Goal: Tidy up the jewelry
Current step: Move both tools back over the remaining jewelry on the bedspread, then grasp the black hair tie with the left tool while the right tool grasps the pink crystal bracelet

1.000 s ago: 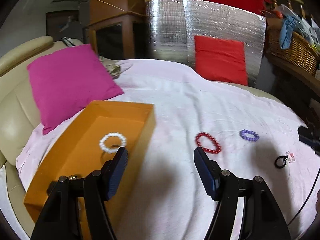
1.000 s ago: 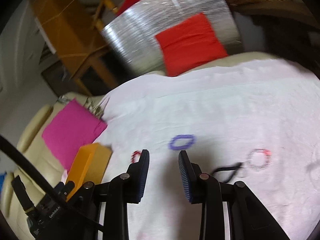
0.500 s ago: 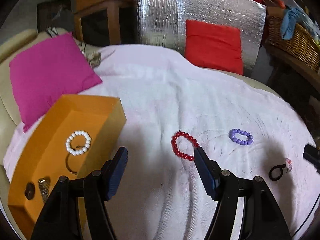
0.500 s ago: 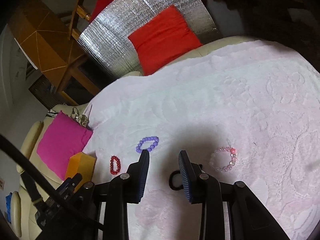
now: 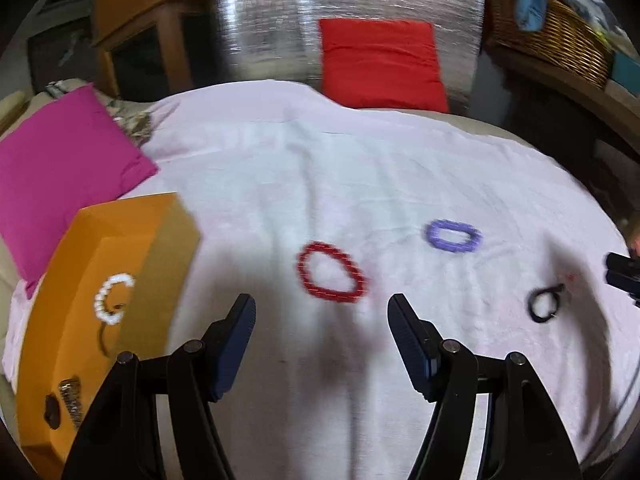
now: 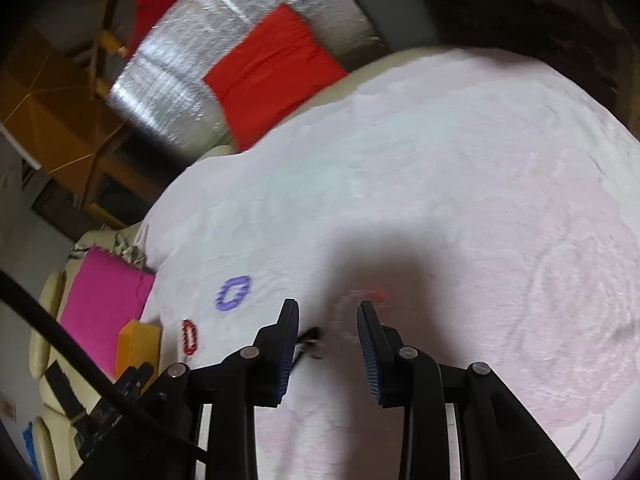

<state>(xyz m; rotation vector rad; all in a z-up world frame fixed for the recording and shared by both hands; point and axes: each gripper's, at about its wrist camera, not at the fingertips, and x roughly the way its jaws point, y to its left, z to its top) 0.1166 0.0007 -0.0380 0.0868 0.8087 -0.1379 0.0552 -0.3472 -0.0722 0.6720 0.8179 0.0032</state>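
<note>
Pink cloth [image 5: 360, 168]: one; it covers the whole working surface, and all the loose jewelry lies on it.
Orange box [image 5: 172, 264]: one, off to my left; I count one white bead bracelet [image 5: 112, 300] inside, plus a few small dark pieces I cannot make out.
Red bracelet [image 5: 330, 278]: one, flat on the cloth just ahead of my left gripper [image 5: 322, 326], slightly right of centre, long axis running across the fingers; my left hand is clearly the nearer one.
Purple bracelet [image 5: 454, 236]: one, farther off and to the right.
Black ring [image 5: 544, 304]: one, near my right gripper [image 6: 328, 320], by its left finger.
Pink bead bracelet [image 6: 370, 294]: one, blurred, just ahead between the right fingers.
Left gripper: spread wide, empty.
Right gripper: partly spread, gripping nothing.
</note>
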